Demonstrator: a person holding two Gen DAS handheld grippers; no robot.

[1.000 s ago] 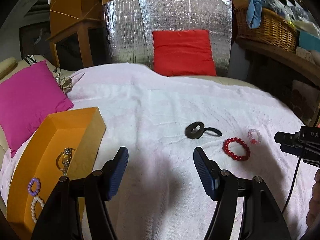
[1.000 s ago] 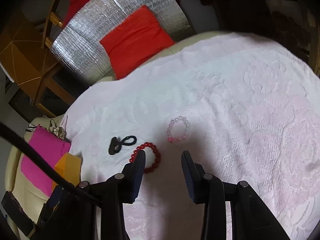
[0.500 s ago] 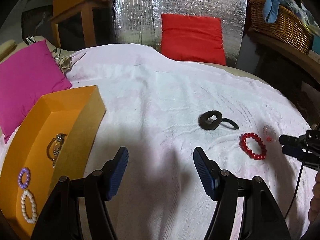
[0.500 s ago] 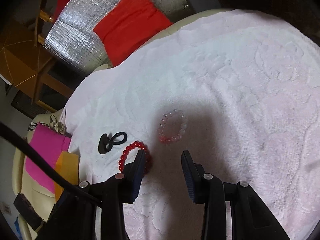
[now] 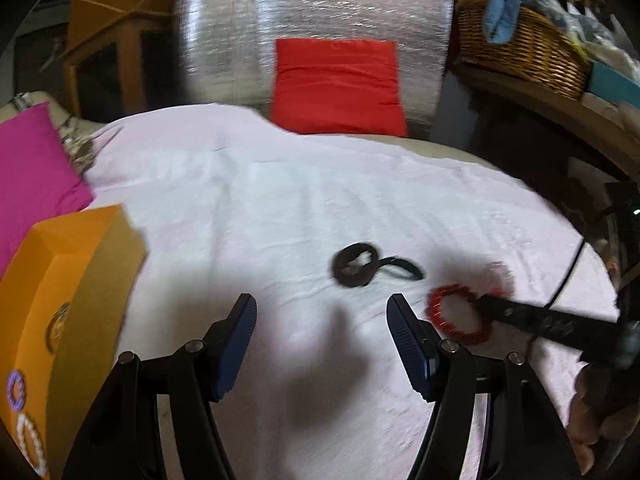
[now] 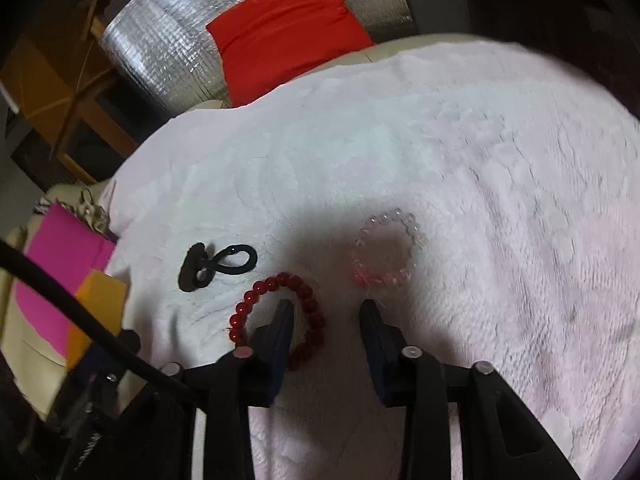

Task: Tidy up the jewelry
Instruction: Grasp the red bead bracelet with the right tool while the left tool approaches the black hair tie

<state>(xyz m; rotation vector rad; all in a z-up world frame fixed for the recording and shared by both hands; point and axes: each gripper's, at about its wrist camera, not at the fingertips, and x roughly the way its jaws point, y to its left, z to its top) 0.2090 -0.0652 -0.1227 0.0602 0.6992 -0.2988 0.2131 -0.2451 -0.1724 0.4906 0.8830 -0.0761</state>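
Currently right gripper point(image 6: 325, 316) low over the white plush blanket point(image 6: 460, 152), jaws spread, nothing pinched. Its left finger tip sits inside the ring of the red round-bead bracelet point(image 6: 308, 300); right finger outside the ring, on blanket between the red one and the pale pink translucent bead bracelet point(image 6: 386, 250), which lies just ahead, apart from both fingers. So the near arc of red beads appears to lie between the two pads

Step in hand, by my reading: picking up the red bracelet. To do it well:
- press the tips lightly into the pile so the beads cannot slip under a pad
- close on a single strand of the arc, not across the whole ring
- keep the right finger clear of the pink bracelet while closing
- lift straight up before swinging away; the loop will dangle

Left gripper point(image 5: 322, 320) also spread, empty, hovering above bare blanket, the black fabric loop band point(image 5: 358, 264) just beyond it. Open orange cardboard box point(image 5: 72, 248) to its left holds a metal watch point(image 5: 58, 324), a purple bead ring point(image 5: 15, 390) and a white pearl bracelet point(image 5: 30, 446); likely destination. Left-wrist view blurred, detail soft
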